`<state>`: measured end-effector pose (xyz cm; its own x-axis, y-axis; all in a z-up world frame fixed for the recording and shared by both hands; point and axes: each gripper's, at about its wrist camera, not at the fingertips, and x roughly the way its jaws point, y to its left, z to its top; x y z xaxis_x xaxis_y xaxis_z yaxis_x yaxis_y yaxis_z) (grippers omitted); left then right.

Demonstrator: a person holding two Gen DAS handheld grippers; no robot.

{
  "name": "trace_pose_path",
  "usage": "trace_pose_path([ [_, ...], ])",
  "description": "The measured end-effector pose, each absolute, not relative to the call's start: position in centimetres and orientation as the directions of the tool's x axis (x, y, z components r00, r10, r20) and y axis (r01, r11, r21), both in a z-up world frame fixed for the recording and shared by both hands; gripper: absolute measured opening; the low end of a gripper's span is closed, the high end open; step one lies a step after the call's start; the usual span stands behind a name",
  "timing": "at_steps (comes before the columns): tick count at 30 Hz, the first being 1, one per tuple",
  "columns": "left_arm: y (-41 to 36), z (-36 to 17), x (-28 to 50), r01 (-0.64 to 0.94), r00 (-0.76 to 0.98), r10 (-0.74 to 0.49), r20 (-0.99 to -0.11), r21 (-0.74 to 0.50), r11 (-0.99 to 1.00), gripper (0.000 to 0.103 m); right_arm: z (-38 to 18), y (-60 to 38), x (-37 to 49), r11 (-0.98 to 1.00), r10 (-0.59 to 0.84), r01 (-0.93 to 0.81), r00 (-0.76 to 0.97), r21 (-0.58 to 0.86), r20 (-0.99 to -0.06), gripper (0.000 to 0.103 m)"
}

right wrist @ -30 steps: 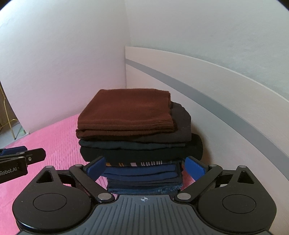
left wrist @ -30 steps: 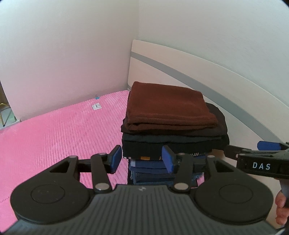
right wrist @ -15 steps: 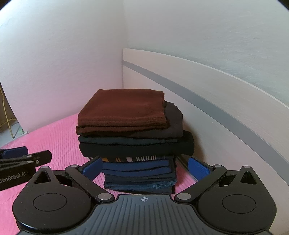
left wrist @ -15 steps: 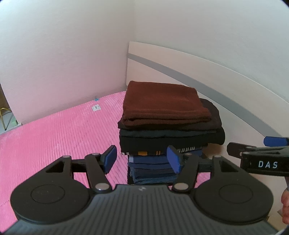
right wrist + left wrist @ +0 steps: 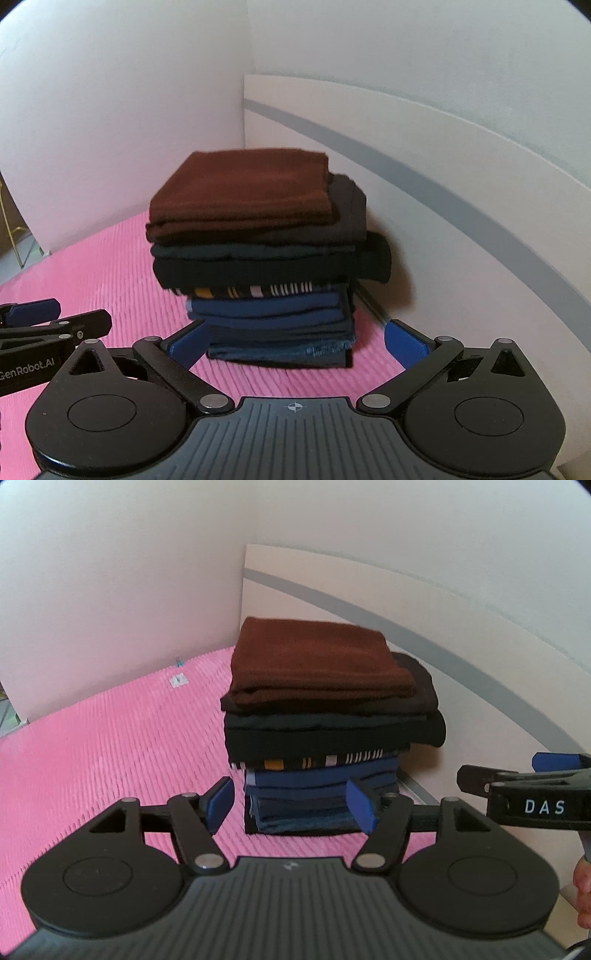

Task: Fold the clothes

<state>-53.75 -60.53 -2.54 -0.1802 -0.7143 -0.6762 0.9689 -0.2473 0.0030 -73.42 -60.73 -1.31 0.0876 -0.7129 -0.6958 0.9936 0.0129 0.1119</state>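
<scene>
A tall stack of folded clothes (image 5: 325, 738) (image 5: 258, 266) stands on the pink bed cover (image 5: 110, 746) in the corner by the headboard. A brown folded garment (image 5: 317, 661) (image 5: 243, 188) lies on top, over black, striped and blue layers. My left gripper (image 5: 291, 805) hovers short of the stack's base; its jaws are opening and nothing is between them. My right gripper (image 5: 295, 341) is wide open and empty, also just short of the stack. Each view shows the other gripper at its edge: the right one (image 5: 517, 797) and the left one (image 5: 44, 332).
A pale headboard (image 5: 443, 657) with a grey stripe runs behind the stack on the right, and white walls close the corner. A small white tag (image 5: 178, 680) lies on the cover at the far left. A person's hand (image 5: 583, 893) shows at the right edge.
Both grippers have drawn back from the stack, which now looks smaller and further off. The left jaws have spread wider. The right jaws opened slightly.
</scene>
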Motion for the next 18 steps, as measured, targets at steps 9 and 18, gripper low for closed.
trace_pose_path([
  [9,-59.8,-5.8,-54.3,0.966,-0.156,-0.648,-0.746,0.023,-0.259,0.063,-3.5,-60.2,-73.5,0.016,-0.665,0.993,0.095,0.113,-0.741,0.103],
  [18,-59.2,-7.9,-54.3,0.968,-0.127,-0.619,-0.775,0.039,-0.248,0.063,-5.1,-59.8,-73.7,0.011,-0.624,0.992,0.102,0.122,-0.774,0.103],
])
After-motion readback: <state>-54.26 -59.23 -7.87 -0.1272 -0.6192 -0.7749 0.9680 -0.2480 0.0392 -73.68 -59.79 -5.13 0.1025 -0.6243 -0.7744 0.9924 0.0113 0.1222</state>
